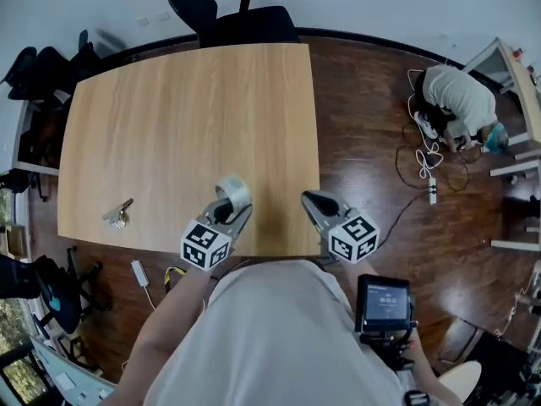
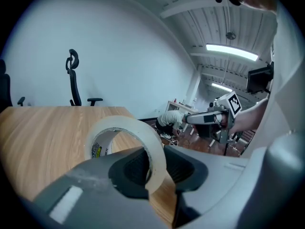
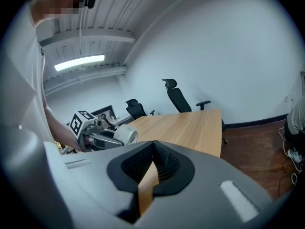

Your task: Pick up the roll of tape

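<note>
Left gripper view – left tongs [image 2: 155,168] clenched on wall of tape roll [image 2: 121,125], one pad inside ring, one outside; roll apparently clear of wood, over near edge of tabletop [image 2: 43,132]. Right tongs [image 3: 152,163] closed, empty. Advice – firm squeeze, level lift, no twisting, or wall may slip.

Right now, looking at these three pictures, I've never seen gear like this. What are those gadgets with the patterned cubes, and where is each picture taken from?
A person holds two hand-held grippers; the cubes are part of them. The top-down picture comes from a head camera; the other two look along each gripper's fingers. The left gripper pinches a roll of tape, one finger inside the ring, one outside. The right gripper is shut and empty. On the wooden table lies what looks like keys.
</note>
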`<state>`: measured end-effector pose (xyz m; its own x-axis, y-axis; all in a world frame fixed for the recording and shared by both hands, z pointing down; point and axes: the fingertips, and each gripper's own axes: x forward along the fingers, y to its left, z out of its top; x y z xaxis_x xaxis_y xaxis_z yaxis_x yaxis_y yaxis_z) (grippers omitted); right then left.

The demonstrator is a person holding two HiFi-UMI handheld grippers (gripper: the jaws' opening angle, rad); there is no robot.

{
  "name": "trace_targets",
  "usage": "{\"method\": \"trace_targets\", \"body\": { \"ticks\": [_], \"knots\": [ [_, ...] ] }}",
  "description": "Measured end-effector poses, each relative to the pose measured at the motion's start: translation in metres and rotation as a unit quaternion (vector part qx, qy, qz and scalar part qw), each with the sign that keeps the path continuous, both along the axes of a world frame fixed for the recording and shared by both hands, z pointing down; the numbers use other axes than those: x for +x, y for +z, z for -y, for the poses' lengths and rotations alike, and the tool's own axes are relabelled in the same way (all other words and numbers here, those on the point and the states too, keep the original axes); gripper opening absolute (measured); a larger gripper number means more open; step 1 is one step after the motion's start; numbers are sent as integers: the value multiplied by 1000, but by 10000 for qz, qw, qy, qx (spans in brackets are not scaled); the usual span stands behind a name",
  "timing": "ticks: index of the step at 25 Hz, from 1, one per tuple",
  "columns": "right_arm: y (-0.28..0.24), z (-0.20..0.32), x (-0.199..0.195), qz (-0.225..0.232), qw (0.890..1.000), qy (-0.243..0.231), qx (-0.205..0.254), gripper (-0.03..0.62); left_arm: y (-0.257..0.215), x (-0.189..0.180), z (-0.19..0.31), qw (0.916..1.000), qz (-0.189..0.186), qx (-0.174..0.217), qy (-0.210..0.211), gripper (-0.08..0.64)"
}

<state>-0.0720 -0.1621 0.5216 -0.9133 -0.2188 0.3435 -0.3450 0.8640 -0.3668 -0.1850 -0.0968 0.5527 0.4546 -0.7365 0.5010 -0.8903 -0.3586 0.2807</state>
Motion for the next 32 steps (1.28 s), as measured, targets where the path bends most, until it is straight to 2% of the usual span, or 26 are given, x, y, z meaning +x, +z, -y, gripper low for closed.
{"method": "trace_targets", "body": {
  "ticks": [8,15,22,27,32],
  "knots": [
    [-53,-1,-21,306,9980,-330,440,6,-41,-1,-2,9971,-388,648,96,97],
    [-68,-10,-27,519,9967,-392,483,6,-77,-4,1,9921,-474,1155,80,97],
    [-66,-13,-26,463,9970,-354,512,6,-78,-10,-2,9919,-508,1167,-19,98],
    [-66,-20,-40,472,9964,-431,553,6,-73,-23,-11,9928,-453,1108,-77,98],
    [-66,-23,-37,459,9959,-519,576,5,-68,-13,-12,9933,-426,1071,-26,100]
  ]
}}
